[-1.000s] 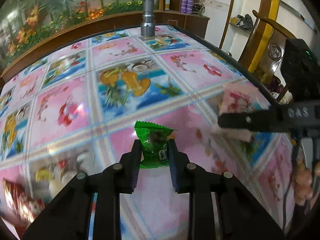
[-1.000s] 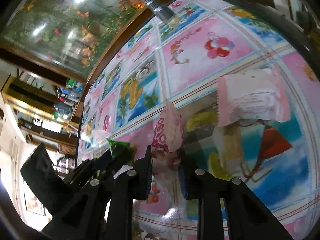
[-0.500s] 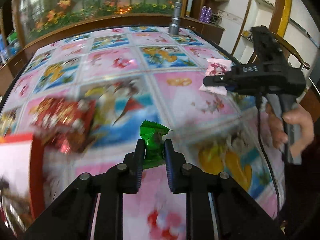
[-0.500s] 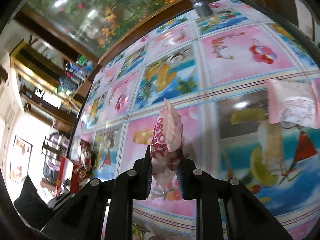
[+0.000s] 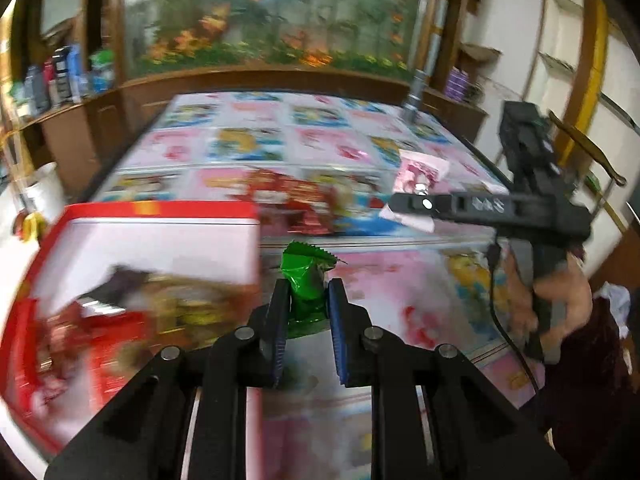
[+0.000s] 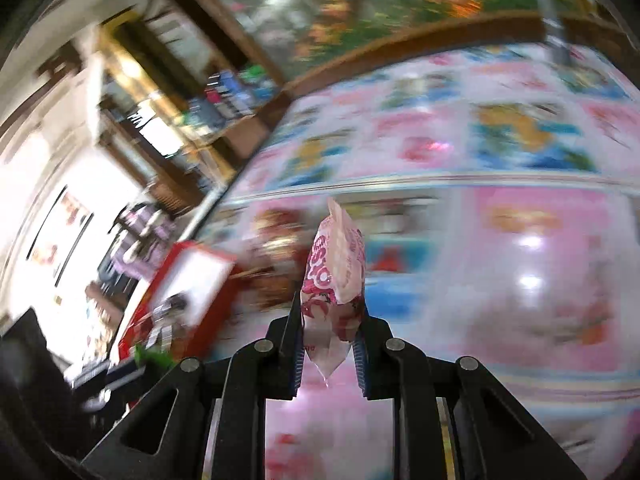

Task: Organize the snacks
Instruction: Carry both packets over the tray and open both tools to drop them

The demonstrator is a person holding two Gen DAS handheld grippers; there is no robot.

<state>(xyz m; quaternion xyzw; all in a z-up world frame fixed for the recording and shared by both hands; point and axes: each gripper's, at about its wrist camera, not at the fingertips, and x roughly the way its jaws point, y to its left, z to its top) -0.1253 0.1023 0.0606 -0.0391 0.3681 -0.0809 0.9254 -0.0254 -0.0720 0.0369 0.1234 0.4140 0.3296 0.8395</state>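
green snack packet (image 5: 305,280) clamped between the left gripper (image 5: 307,332) pads, packet upright, serrated top edge sticking up past the fingertips, above the counter (image 5: 400,304) just right of the red box (image 5: 160,216). pink snack packet (image 6: 335,280) clamped in the right gripper (image 6: 329,354), standing upright with its lower tip hanging down between the fingers. from the left view the right gripper (image 5: 404,202) sits to the right and farther off, pink packet (image 5: 420,170) poking out of it, a hand (image 5: 556,304) around its handle. red box is at near left, white inside, blurred wrappers in it. a red wrapper (image 5: 296,196) lies on the counter beyond the box, blurred. counter covered by a pink and blue cartoon cloth. metal flashlight (image 5: 416,88) stands at the far right edge.
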